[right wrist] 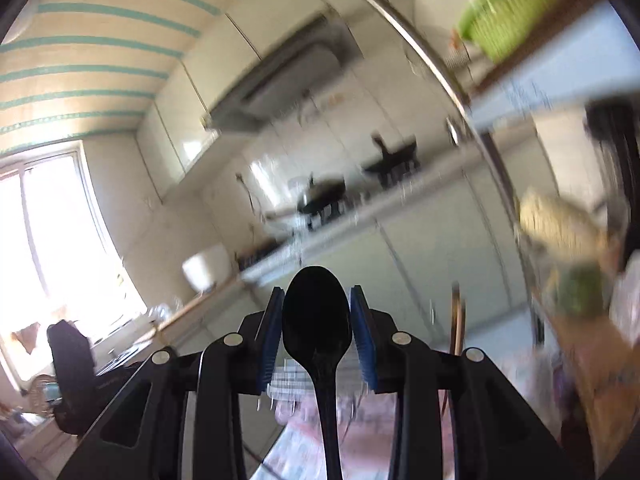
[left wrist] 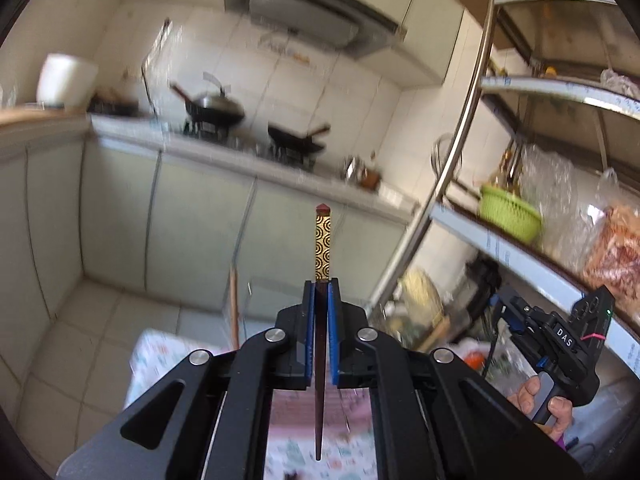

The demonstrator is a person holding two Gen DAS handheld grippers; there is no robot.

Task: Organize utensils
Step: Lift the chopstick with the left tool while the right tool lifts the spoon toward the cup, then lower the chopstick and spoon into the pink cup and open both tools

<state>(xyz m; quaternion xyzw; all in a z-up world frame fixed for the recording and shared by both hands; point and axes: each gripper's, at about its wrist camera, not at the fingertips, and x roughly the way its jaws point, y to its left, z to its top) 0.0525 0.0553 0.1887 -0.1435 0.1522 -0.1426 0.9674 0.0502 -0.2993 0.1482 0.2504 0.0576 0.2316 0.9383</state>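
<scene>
The left gripper [left wrist: 321,292] pinches a slim dark-brown wooden chopstick [left wrist: 321,248] with a gold-patterned square top. The right gripper [right wrist: 317,300] clamps a glossy black plastic spoon [right wrist: 318,312] by its oval bowl.

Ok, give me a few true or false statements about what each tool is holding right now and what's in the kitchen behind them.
1. The left tool is shut on a dark wooden chopstick with a gold patterned top. True.
2. The right tool grips a silver metal fork. False: it holds a black plastic spoon by the bowl.
3. The spoon's bowl points away from the camera, past the pads. True.
4. The green plastic basket sits on the floor. False: it rests on a metal shelf.
5. The stove carries no cookware. False: a black wok sits there.
</scene>
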